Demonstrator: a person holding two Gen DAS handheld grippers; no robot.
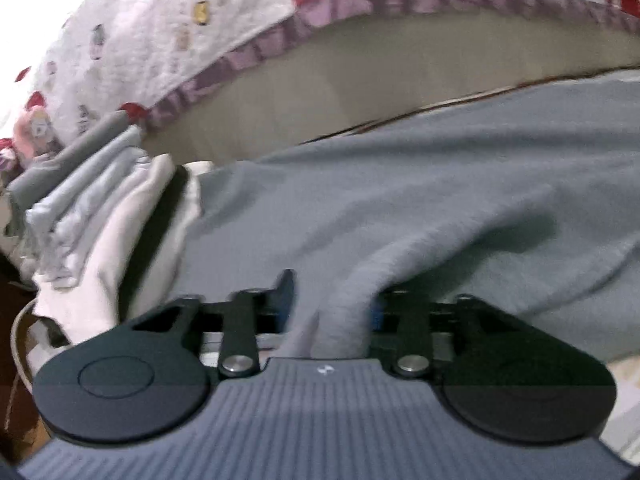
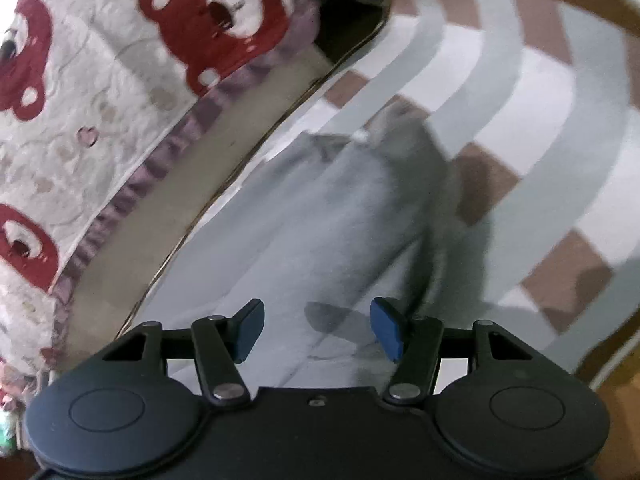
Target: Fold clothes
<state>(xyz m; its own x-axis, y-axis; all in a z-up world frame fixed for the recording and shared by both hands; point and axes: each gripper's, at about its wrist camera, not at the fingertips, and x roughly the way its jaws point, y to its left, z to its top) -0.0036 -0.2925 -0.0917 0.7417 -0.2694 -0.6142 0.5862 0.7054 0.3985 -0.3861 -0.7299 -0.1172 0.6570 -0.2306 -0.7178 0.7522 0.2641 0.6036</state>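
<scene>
The left gripper (image 1: 332, 312) is pinching a ridge of the grey garment (image 1: 420, 200); the right gripper (image 2: 317, 330) is hovering over it, jaws apart. Judging by this, keeping the fabric taut matters.

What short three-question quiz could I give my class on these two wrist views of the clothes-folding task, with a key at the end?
1. True or false: the left gripper has a ridge of the grey-blue garment bunched between its fingers.
2. Multiple choice: the right gripper is A) shut on a sock, B) open with nothing between its fingers, C) out of view.
3. Fill in: in the left wrist view, the stack of folded clothes lies to the ______ of the garment.

Key
1. True; cloth rises between the fingers.
2. B; the blue pads stand apart above the garment, which lies on a striped rug.
3. Left, below the bear-print bedspread.
</scene>
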